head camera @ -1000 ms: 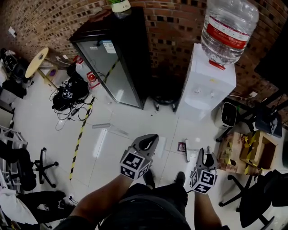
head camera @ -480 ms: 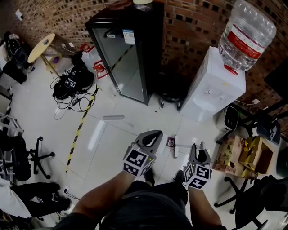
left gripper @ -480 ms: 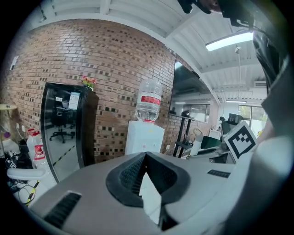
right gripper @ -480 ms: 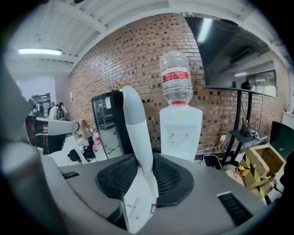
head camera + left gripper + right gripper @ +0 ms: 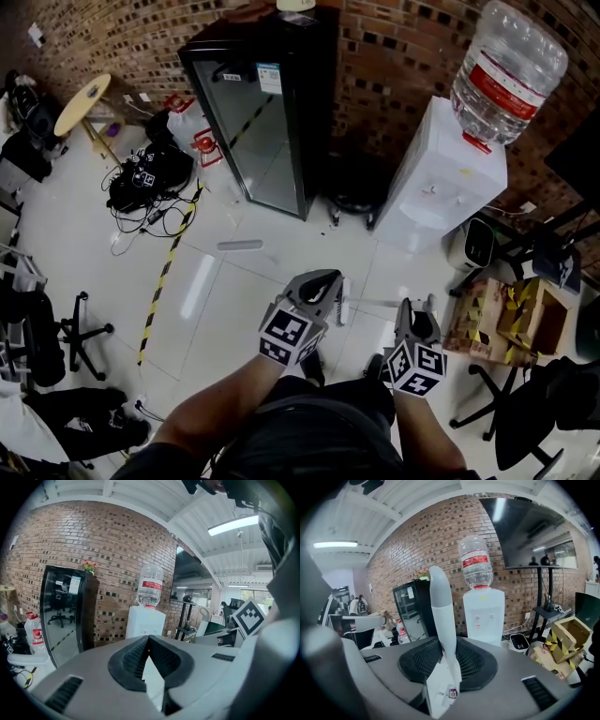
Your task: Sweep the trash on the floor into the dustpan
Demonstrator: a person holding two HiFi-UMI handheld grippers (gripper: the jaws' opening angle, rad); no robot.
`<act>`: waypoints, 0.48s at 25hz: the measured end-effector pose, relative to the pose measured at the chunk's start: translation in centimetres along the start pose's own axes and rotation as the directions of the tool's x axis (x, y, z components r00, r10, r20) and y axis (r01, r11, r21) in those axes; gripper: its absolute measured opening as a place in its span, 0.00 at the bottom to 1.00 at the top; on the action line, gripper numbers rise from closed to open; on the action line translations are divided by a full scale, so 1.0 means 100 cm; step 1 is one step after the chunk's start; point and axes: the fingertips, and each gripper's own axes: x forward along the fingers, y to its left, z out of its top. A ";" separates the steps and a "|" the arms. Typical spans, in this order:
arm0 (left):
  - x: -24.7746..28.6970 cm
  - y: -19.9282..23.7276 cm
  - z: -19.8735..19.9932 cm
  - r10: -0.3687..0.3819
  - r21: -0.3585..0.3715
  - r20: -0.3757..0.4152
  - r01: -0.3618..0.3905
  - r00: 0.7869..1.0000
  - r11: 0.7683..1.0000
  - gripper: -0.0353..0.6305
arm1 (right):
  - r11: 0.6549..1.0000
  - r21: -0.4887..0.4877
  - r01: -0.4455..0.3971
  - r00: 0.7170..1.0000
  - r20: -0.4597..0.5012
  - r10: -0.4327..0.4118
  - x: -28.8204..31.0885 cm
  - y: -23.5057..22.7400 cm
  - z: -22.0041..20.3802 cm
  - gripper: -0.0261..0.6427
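My right gripper [image 5: 415, 314] is shut on a long pale handle [image 5: 443, 620], which rises between its pads in the right gripper view. In the head view the handle [image 5: 375, 303] runs left as a thin rod, and its thick white end [image 5: 344, 298] lies beside my left gripper [image 5: 317, 284]. The left gripper's [image 5: 149, 639] jaws meet at the tips, with only white floor showing in the gap behind them. A small dark red scrap [image 5: 451, 693] shows through the right jaws' gap. A flat grey strip [image 5: 239, 246] lies on the white floor. No dustpan is in sight.
A black glass-door fridge [image 5: 272, 112] and a white water dispenser [image 5: 450, 178] with a bottle [image 5: 506, 66] stand against the brick wall. Cardboard boxes [image 5: 511, 319] sit right. A cable heap [image 5: 141, 183], yellow-black tape [image 5: 164, 281] and an office chair [image 5: 75, 328] are left.
The handle's thick white end has swung left, from beside the right gripper to beside the left one. The dark red scrap seen on the floor earlier no longer shows in the head view.
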 end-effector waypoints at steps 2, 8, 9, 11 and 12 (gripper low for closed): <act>0.000 -0.004 0.003 -0.012 0.000 0.005 0.012 1.000 1.000 0.05 | 1.000 0.001 0.013 0.999 0.030 -0.013 -0.009 -0.006 0.012 0.22; 0.000 -0.019 0.024 -0.040 -0.039 0.037 0.042 0.999 0.998 0.06 | 0.999 -0.005 0.049 0.992 0.117 -0.048 -0.042 -0.025 0.053 0.22; 0.002 -0.023 0.029 -0.046 -0.038 0.041 0.047 0.998 0.998 0.06 | 0.998 -0.013 0.056 0.990 0.134 -0.054 -0.047 -0.029 0.060 0.22; 0.006 -0.033 0.040 -0.062 -0.029 0.053 0.063 0.997 0.998 0.06 | 0.997 -0.034 0.074 0.983 0.168 -0.067 -0.060 -0.036 0.077 0.22; 0.008 -0.039 0.047 -0.071 -0.025 0.060 0.073 0.996 0.997 0.06 | 0.996 -0.041 0.084 0.980 0.184 -0.075 -0.068 -0.041 0.085 0.22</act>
